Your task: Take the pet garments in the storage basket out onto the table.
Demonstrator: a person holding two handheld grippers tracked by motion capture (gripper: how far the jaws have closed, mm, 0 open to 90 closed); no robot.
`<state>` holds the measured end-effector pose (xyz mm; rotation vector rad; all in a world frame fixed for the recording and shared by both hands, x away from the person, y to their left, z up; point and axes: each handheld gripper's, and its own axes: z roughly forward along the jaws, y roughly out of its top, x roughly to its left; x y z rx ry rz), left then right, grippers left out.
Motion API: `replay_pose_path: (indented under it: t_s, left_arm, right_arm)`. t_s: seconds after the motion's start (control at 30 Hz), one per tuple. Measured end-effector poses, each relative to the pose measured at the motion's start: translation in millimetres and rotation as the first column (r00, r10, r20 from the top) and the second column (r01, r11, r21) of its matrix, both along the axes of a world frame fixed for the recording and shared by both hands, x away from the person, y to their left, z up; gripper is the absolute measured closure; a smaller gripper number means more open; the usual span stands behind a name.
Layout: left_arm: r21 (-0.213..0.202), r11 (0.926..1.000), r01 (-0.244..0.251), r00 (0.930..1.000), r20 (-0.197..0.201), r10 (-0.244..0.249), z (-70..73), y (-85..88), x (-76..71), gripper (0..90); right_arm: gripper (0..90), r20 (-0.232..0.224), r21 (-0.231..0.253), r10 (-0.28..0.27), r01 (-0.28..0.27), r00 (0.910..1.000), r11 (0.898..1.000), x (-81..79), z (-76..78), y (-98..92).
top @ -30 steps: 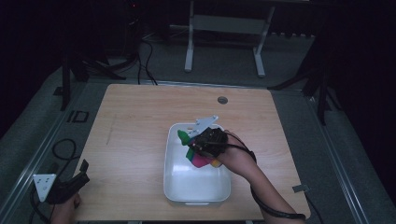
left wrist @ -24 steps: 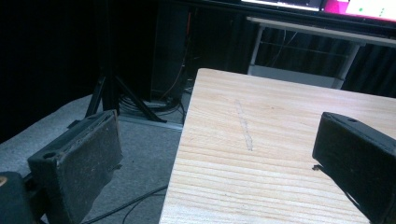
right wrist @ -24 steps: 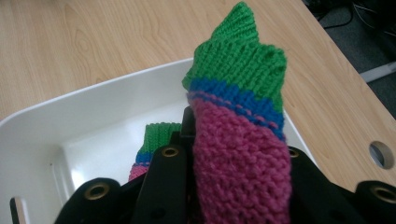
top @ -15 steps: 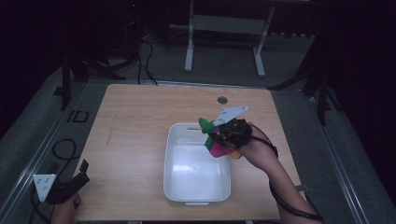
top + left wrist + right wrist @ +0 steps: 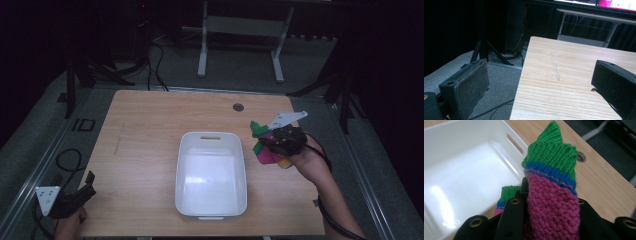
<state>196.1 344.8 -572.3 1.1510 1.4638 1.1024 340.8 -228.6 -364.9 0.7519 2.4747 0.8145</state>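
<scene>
My right gripper (image 5: 270,142) is shut on a knitted piece (image 5: 264,149) in pink, blue, green and some yellow, held above the table just right of the white bin (image 5: 211,200). In the right gripper view the knitted piece (image 5: 551,192) fills the space between the black jaws, its green edge pointing up, with the white bin (image 5: 439,135) below at left. My left gripper (image 5: 82,192) rests at the table's near left corner. In the left gripper view its jaws stand wide apart with nothing between them, over the table's left edge.
The white bin holds nothing and sits in the middle of the wooden table (image 5: 150,130). A round cable hole (image 5: 238,107) lies near the far edge. Cables and metal stands occupy the grey floor beyond and left of the table.
My right gripper has carried the knitted piece out of the bin and to the right, past its right rim. The left gripper has stayed put.
</scene>
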Motion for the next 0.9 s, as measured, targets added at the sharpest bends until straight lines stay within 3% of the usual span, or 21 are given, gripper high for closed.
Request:
replay_pose_path:
  t_s: [0.17, 0.4, 0.9]
  left_arm:
    - [0.002, 1.0000, 0.000, 1.0000, -0.001, 0.000, 0.0, -0.3, 0.1, 1.8]
    - [0.001, 1.0000, -0.001, 1.0000, 0.000, 0.001, 0.0, -0.2, 0.0, 1.8]
    - [0.007, 0.9999, 0.008, 1.0000, 0.000, -0.008, 0.0, -0.7, 0.3, 1.8]
  right_arm:
    - [74.8, -0.010, 0.013, -0.051, 0.051, 0.9986, 0.999, 3.5, -6.2, -19.5]
    - [74.7, -0.022, 0.022, -0.093, 0.094, 0.9954, 0.995, 14.2, -27.8, -28.4]
    - [74.5, -0.100, 0.039, -0.200, 0.204, 0.9748, 0.978, 47.7, -101.9, -33.2]
